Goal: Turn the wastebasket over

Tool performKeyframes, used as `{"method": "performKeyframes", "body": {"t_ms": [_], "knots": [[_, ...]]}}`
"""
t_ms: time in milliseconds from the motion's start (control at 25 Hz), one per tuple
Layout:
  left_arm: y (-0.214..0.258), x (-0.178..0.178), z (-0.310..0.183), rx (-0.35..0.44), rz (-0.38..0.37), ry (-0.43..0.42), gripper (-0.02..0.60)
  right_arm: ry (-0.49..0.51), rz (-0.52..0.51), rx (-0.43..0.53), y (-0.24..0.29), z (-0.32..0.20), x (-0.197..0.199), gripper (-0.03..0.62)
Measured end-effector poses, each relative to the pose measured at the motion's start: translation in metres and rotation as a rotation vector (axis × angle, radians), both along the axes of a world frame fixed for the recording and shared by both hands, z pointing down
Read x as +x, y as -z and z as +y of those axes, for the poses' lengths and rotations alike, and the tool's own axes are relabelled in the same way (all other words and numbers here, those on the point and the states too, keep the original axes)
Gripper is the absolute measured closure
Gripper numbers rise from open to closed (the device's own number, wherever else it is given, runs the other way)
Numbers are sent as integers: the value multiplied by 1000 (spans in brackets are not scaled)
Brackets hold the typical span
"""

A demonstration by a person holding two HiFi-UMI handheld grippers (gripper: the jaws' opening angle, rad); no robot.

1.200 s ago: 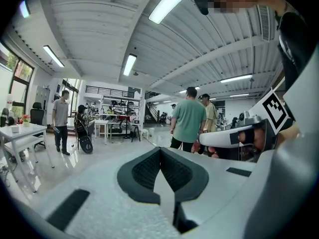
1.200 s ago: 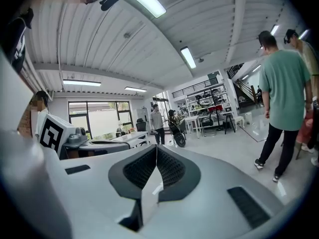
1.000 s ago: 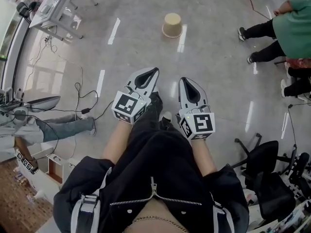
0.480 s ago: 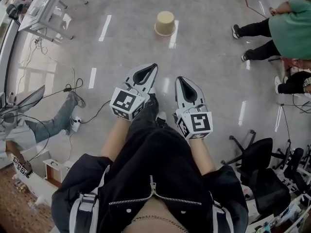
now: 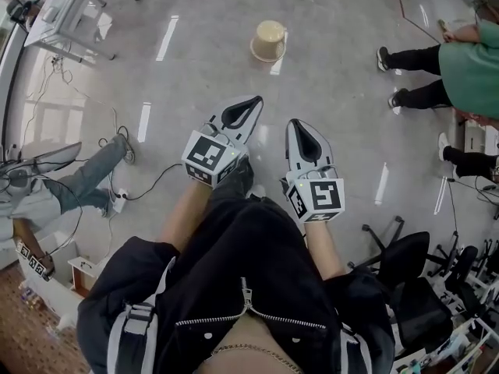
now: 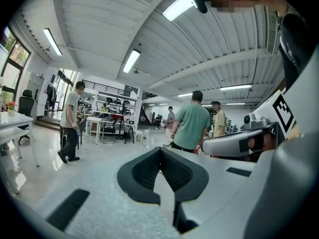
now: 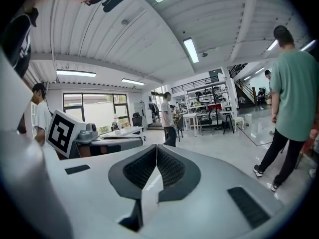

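A beige wastebasket (image 5: 268, 40) stands upside down on the shiny floor, far ahead of me in the head view. My left gripper (image 5: 254, 100) and right gripper (image 5: 295, 123) are held side by side at waist height, well short of it, both pointing roughly level toward it. Each is shut with nothing between its jaws. In the left gripper view the left gripper (image 6: 159, 148) has its dark pads (image 6: 144, 171) pressed together; the right gripper (image 7: 156, 146) looks the same in its own view. The basket shows in neither gripper view.
A person in a green shirt (image 5: 472, 53) stands at the right, also seen as a green shirt (image 6: 192, 126) ahead. Another person's jeans legs (image 5: 90, 174) and floor cables (image 5: 148, 185) lie at the left. Black office chairs (image 5: 421, 271) stand lower right, a white table (image 5: 66, 10) at top left.
I have walked forward: both grippers moved ahead together, still shut. The person in jeans at the left shifted their legs, and the basket sits a little nearer the top of view.
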State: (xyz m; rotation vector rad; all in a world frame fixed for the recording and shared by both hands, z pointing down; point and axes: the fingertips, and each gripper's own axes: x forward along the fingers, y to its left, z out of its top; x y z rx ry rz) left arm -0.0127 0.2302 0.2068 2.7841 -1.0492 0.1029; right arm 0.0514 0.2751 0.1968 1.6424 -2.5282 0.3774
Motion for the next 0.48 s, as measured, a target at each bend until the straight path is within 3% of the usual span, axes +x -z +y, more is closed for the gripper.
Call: {"method": "performKeyframes", "body": {"t_ms": [480], "knots": [[-2, -19, -85, 14, 14, -42, 577, -41, 17, 7, -1, -85, -22, 583]]}}
